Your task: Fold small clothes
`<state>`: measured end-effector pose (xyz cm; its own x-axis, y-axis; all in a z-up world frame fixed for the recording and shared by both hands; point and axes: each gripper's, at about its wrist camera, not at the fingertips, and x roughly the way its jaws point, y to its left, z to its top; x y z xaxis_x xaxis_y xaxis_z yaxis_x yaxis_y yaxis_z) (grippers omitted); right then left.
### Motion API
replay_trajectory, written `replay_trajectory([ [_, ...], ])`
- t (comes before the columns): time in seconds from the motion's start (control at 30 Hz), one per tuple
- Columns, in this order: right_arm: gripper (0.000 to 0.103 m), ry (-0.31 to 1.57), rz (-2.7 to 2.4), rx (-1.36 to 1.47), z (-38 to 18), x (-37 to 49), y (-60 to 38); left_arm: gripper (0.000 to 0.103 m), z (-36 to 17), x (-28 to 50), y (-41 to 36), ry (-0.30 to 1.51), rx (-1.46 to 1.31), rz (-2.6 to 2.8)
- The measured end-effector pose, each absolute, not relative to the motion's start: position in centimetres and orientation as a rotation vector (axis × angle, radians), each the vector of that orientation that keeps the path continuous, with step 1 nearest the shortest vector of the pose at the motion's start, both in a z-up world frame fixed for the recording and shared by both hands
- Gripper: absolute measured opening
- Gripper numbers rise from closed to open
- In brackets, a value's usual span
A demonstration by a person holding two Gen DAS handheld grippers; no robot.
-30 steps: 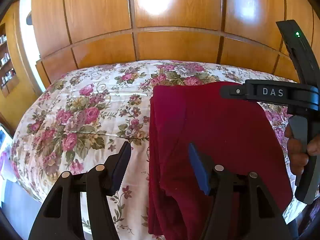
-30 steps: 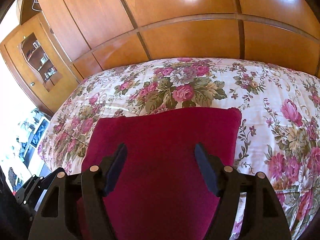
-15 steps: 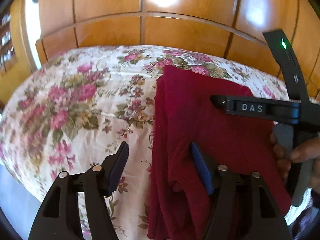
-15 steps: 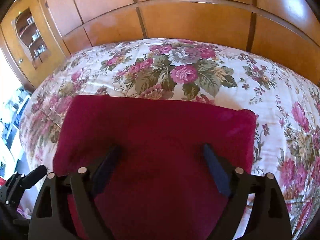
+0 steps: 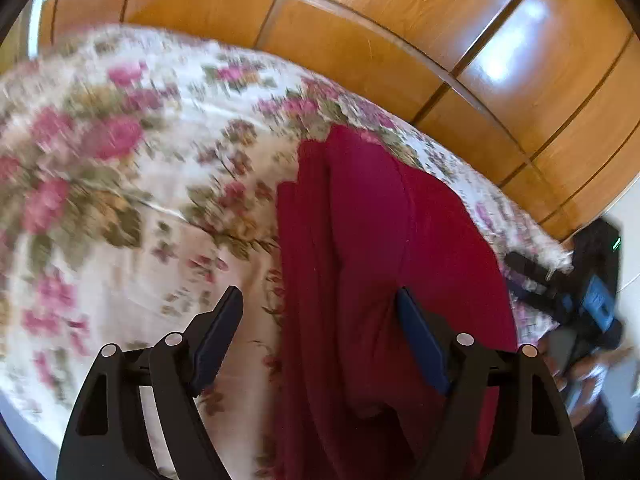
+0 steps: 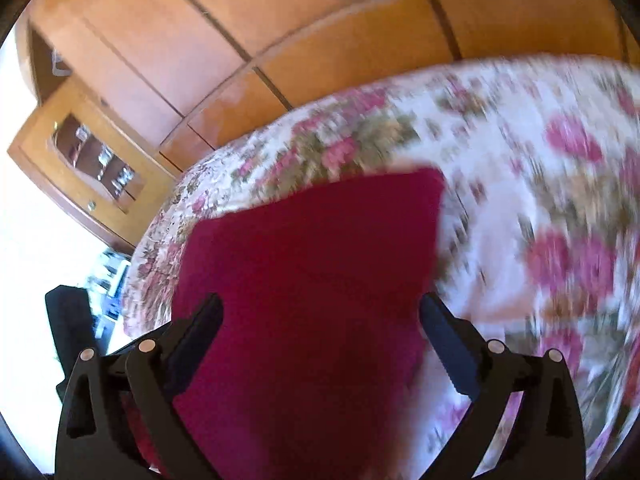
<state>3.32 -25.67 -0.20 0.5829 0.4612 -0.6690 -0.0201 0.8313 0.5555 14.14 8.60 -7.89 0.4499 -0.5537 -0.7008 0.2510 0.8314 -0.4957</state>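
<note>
A dark red garment [image 5: 380,248] lies folded on the floral bedspread [image 5: 120,200]. My left gripper [image 5: 320,316] is open above the garment's near left edge, with its right finger over the cloth and its left finger over the bedspread. In the right wrist view the same red garment [image 6: 312,264] fills the middle. My right gripper [image 6: 320,320] is open above its near end and holds nothing. The right gripper also shows at the far right of the left wrist view [image 5: 580,300], in a hand. Both views are blurred by motion.
A wooden panelled wall [image 5: 400,40] runs behind the bed. A wooden cabinet with a glass door [image 6: 92,164] stands at the left of the right wrist view. The bed's edge [image 6: 136,280] drops off to the left there.
Both views have swung and tilted and are now blurred. In the left wrist view the right gripper has moved from over the garment to the far right edge. Both grippers stay open.
</note>
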Motion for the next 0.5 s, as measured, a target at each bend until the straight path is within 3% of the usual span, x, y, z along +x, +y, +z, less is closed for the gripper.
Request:
replay_trajectory([
  [0.07,0.095,0.965,0.367,0.592,-2.0,3.2,-25.5,0.072,-8.9,14.5,8.9,1.015,-0.424,-0.562],
  [0.13,0.085,0.973,0.405,0.607,-3.1,3.1,-24.8,0.055,-10.1,14.7,9.2,1.041,-0.545,-0.638],
  [0.3,0.045,0.967,0.472,0.591,-2.0,3.3,-24.0,0.036,-10.5,13.4,9.7,0.990,-0.645,-0.689],
  [0.5,0.038,0.881,0.601,0.437,4.6,3.0,-20.6,0.034,-7.3,10.7,11.5,0.891,-0.678,-0.696],
])
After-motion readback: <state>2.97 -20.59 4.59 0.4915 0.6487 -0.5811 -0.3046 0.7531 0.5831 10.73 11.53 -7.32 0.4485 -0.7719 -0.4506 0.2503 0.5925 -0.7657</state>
